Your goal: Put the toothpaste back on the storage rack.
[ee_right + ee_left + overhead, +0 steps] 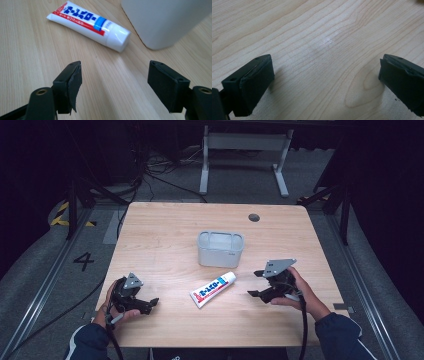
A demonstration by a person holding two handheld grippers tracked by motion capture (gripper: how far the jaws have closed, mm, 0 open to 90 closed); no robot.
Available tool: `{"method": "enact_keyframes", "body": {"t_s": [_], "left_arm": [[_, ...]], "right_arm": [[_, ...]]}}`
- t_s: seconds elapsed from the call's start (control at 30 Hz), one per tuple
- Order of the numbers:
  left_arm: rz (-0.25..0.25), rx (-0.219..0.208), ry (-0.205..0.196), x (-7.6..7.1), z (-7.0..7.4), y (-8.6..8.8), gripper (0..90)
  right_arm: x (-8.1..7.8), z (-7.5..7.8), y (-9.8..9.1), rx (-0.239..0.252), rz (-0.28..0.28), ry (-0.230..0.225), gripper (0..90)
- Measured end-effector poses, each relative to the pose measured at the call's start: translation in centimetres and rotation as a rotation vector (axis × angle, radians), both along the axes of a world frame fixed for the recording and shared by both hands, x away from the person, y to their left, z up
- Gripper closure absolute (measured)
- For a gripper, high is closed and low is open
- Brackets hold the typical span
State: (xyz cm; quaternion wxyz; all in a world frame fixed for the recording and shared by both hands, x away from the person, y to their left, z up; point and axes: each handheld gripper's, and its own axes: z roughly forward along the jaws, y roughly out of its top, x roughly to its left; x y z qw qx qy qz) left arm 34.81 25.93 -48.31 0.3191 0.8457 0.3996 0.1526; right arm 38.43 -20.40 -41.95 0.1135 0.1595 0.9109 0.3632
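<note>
Desk [165, 230]: a light wooden top is seen across the middle of the high view, with a small dark round hole [254, 217] near its upper right edge.

Toothpaste tube [213, 289]: a white tube with blue and red print is laid flat on the desk just below the centre of the high view, its cap end turned toward the upper right. In the right gripper view it is seen at the upper middle of the frame [88, 25], cap toward the right.

Container [220, 248]: a pale grey, open-topped bin is stood upright at the centre of the high view, just above the tube's cap; whether the two touch cannot be told. In the right gripper view its wall is seen at the upper right [165, 20].

Left tongs [151, 303]: held in the person's left hand at the lower left of the high view, low over the desk and well apart from the tube. In the left gripper view the jaws are spread wide, and bare wood grain is seen between them.

Right tongs [255, 284]: held in the person's right hand at the lower right of the high view, pointed toward the tube. In the right gripper view the jaws are parted with nothing between them, and the tube lies beyond their tips, untouched.

Sleeves: dark blue cuffs are seen at the bottom edge of the high view.
</note>
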Motion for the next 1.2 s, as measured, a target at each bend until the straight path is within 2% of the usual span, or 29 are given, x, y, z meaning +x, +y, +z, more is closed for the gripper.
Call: {"method": "enact_keyframes", "body": {"t_s": [0.1,0.13,0.17,0.2,0.23,0.27,0.3,0.33,0.47,0.77,0.83,1.1,1.2], "left_arm": [[-0.001,0.0,-0.001,0.0,0.0,0.0,0.5],[-0.001,0.0,-0.001,0.0,0.0,0.0,0.5],[-0.001,0.0,-0.001,0.0,0.0,0.0,0.5],[-0.001,0.0,-0.001,0.0,0.0,0.0,0.5],[-0.001,0.0,-0.001,0.0,0.0,0.0,0.5],[-0.001,0.0,-0.001,0.0,0.0,0.0,0.5],[-0.001,0.0,-0.001,0.0,0.0,0.0,0.5],[-0.001,0.0,0.0,0.0,0.0,0.0,0.5],[-0.003,0.001,-0.001,0.0,0.0,0.0,0.5],[-0.01,0.0,-0.005,0.0,0.0,0.1,0.5],[-0.004,-0.011,0.007,-0.1,0.0,0.0,0.5],[-0.007,-0.009,0.006,-0.1,0.0,0.1,0.5],[-0.007,-0.009,0.006,0.0,0.0,0.1,0.5]], "right_arm": [[0.2,-0.2,1.8,-0.032,0.034,0.002,28.2],[0.2,-0.2,1.8,-0.032,0.034,0.002,28.2],[0.3,-0.3,3.0,-0.049,0.065,0.0,28.1],[0.3,-0.3,3.0,-0.049,0.065,0.0,28.1],[0.4,-0.2,4.1,-0.069,0.09,-0.008,27.9],[0.4,-0.2,4.1,-0.069,0.09,-0.008,27.9],[0.5,-0.1,5.2,-0.096,0.115,-0.016,27.9],[0.5,-0.1,5.2,-0.096,0.115,-0.016,27.9],[0.9,0.0,7.2,-0.126,0.163,-0.023,27.9],[1.7,-0.5,9.8,-0.147,0.235,0.003,28.1],[1.9,-0.7,10.4,-0.156,0.252,0.01,28.0],[2.4,-1.6,11.6,-0.182,0.269,0.01,27.9],[2.7,-1.9,12.2,-0.211,0.265,0.002,27.9]]}}
